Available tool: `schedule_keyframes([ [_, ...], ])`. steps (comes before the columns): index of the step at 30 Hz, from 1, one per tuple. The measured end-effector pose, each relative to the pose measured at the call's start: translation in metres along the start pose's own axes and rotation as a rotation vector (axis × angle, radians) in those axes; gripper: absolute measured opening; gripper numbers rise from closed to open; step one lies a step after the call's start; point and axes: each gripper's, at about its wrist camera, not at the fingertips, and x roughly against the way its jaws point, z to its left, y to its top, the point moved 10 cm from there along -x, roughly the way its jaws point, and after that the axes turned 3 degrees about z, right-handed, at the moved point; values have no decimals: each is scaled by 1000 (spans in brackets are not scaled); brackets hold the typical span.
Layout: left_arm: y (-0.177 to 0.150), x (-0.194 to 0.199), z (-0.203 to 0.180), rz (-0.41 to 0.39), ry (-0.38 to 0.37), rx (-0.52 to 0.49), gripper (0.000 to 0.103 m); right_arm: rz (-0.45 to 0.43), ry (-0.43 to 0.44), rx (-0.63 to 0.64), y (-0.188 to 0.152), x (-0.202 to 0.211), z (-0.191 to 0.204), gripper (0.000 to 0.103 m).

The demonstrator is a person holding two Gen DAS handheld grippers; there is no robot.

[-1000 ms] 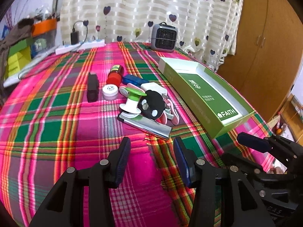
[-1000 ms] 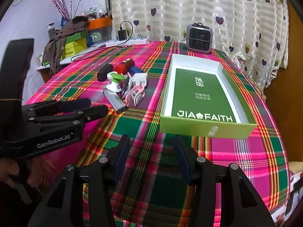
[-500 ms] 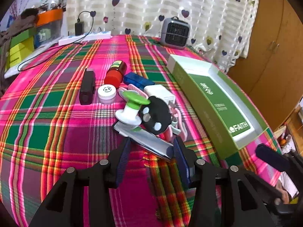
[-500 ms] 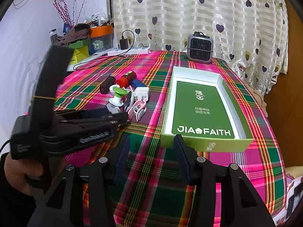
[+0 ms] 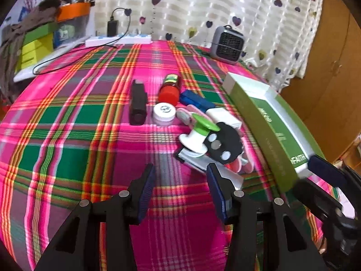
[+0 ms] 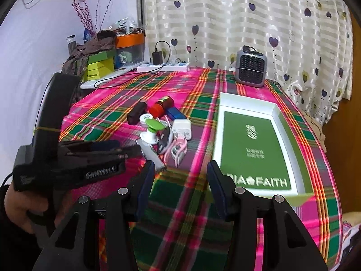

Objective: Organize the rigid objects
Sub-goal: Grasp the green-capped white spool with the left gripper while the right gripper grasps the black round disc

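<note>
A pile of small objects lies on the plaid cloth: a black block (image 5: 137,103), a red-capped bottle (image 5: 170,89), a white jar (image 5: 164,114), a blue case (image 5: 195,100), a green-and-white spool (image 5: 198,133), a black disc with white dots (image 5: 222,143) and a silver flat bar (image 5: 212,169). My left gripper (image 5: 179,189) is open and empty, just short of the silver bar. My right gripper (image 6: 180,188) is open and empty, near the front left corner of the green box (image 6: 252,144). The pile also shows in the right wrist view (image 6: 162,131).
A small grey heater (image 6: 250,68) stands at the table's far edge by the curtain. A white power strip (image 6: 163,67) with a charger and cable lies at the back left, beside stacked boxes (image 6: 99,66). A wooden wardrobe (image 5: 334,56) is on the right.
My left gripper has moved forward toward the pile, which now sits just beyond its fingertips. My right gripper has moved forward and left along the box's front. Both stay open.
</note>
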Motion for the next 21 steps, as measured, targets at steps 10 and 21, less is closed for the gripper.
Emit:
schedule_keyframes([
  [10, 10, 2, 11, -19, -51, -3, 46, 42, 75, 32, 25, -46, 24, 36],
  [21, 21, 1, 28, -32, -106, 18, 46, 126, 64, 18, 29, -81, 22, 31],
])
